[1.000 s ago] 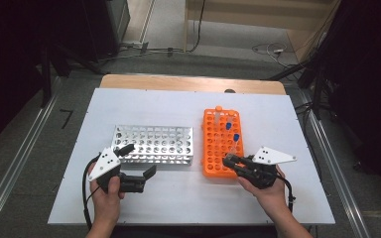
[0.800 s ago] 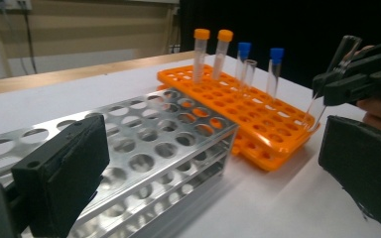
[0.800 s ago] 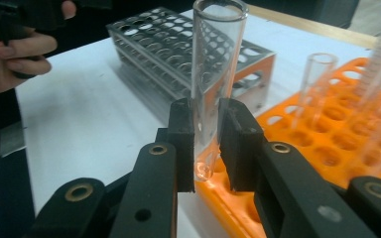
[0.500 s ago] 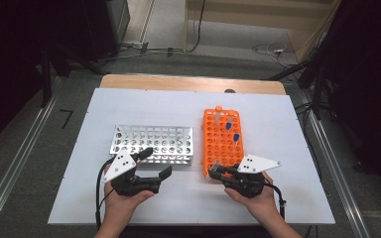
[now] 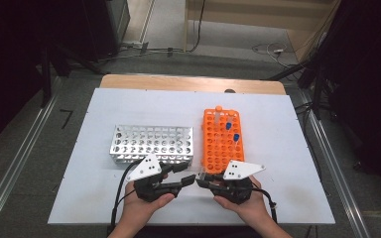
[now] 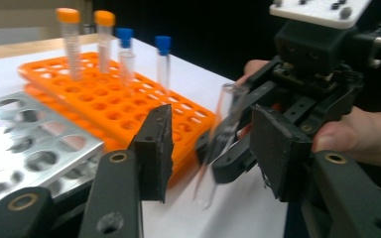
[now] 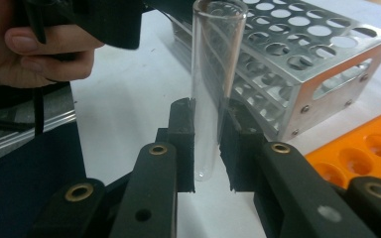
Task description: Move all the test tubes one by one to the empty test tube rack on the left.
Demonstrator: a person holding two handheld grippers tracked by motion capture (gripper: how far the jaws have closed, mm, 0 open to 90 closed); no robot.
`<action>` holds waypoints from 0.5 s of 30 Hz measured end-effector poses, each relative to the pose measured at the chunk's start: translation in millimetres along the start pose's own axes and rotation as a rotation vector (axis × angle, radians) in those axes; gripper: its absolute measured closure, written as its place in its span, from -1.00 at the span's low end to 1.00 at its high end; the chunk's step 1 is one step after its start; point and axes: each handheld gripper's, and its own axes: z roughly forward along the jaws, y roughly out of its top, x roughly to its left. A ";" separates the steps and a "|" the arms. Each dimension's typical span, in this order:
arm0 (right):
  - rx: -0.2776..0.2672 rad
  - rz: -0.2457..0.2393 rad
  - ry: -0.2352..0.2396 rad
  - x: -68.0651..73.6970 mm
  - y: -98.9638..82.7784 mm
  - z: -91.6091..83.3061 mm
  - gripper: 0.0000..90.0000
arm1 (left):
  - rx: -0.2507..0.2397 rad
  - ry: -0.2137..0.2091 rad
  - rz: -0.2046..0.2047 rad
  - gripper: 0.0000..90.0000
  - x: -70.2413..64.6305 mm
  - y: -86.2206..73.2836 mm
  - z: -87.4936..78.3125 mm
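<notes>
The right gripper (image 7: 206, 148) clamps an upright glass tube (image 7: 213, 84). The left gripper (image 6: 211, 148) has just been closing, its pads either side of the tube, not touching. Beyond the fingers stand the orange rack (image 6: 124, 99) and steel rack (image 7: 297, 54).

Even overhead light brightens the white table (image 5: 129, 109), while the surroundings sink into near-black. Shadows are faint. The left gripper view smears the glass tube (image 6: 218, 144) with motion blur; its lower-frame jaws look soft. The metal rack (image 7: 297, 54) carries mild glare.
</notes>
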 end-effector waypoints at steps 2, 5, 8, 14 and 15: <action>0.008 -0.007 0.006 1.8 0.1 1.7 0.65 | 0.006 -0.011 0.002 0.24 -1.4 0.7 3.4; 0.016 -0.016 0.013 4.1 0.2 3.8 0.65 | 0.012 -0.038 0.007 0.35 -3.7 1.5 8.7; 0.019 -0.016 0.020 5.0 0.5 4.9 0.65 | 0.023 -0.047 0.015 0.42 -5.6 1.4 12.4; 0.022 -0.034 0.040 9.2 1.4 5.7 0.65 | 0.064 -0.048 0.013 0.59 -6.8 -0.4 20.1; 0.023 -0.034 0.041 9.4 1.5 5.5 0.65 | 0.065 -0.047 0.014 0.60 -7.0 -0.3 19.9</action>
